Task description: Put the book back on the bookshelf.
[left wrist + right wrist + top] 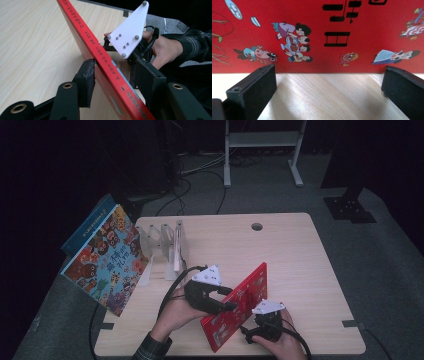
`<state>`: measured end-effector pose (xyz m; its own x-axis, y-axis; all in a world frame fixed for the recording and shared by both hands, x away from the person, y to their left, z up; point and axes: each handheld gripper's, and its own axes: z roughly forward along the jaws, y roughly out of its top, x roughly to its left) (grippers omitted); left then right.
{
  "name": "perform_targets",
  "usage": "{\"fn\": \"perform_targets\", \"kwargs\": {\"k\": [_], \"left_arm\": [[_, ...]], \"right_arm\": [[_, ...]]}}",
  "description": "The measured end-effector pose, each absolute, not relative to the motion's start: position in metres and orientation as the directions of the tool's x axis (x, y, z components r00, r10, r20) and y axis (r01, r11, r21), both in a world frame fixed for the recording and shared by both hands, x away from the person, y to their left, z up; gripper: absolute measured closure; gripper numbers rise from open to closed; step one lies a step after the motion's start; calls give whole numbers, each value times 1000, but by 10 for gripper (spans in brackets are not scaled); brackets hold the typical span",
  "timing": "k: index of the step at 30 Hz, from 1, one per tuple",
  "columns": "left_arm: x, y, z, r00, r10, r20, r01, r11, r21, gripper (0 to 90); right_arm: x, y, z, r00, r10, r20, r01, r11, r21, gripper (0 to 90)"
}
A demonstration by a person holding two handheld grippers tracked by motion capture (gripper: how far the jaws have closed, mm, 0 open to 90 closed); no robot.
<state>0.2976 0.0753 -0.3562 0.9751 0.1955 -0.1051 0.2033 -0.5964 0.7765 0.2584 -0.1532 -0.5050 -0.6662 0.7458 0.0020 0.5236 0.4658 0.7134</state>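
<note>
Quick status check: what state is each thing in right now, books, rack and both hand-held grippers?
Red book: upright on its edge on the table.
Blue book: leaning, tilted, at the rack's left end.
Clear rack: slots empty.
Left hand-held gripper: straddling the red book's top edge.
Right hand-held gripper: open, facing the cover.

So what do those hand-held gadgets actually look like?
Each gripper, left and right, is a chunky black tool with two flat, block-shaped jaws, a white three-cornered plate studded with screws on top, and a trailing black cable. A plaid sleeve covers the left forearm.
</note>
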Motion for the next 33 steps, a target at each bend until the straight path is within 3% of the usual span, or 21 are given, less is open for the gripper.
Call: {"fn": "perform_targets", "kwargs": {"k": [13,22,30,31,33], "left_arm": [[303,75,-349,952,305,-12,229,-686,691,680],[318,80,-339,961,275,-19,215,-705,676,796],[319,80,-337,964,265,7,196,-729,656,793],[319,80,-337,965,263,7,194,-730,655,793],[319,81,-336,968,251,6,187,-738,649,794]], "right_arm": [[258,-153,-505,-660,751,7,532,461,711,0],[258,-154,-505,-666,746,12,533,464,708,0],[261,-160,-505,-664,748,8,530,463,710,0],[262,-162,-505,-662,749,11,534,461,709,14],[265,-168,-503,-662,750,6,521,455,722,128]]}}
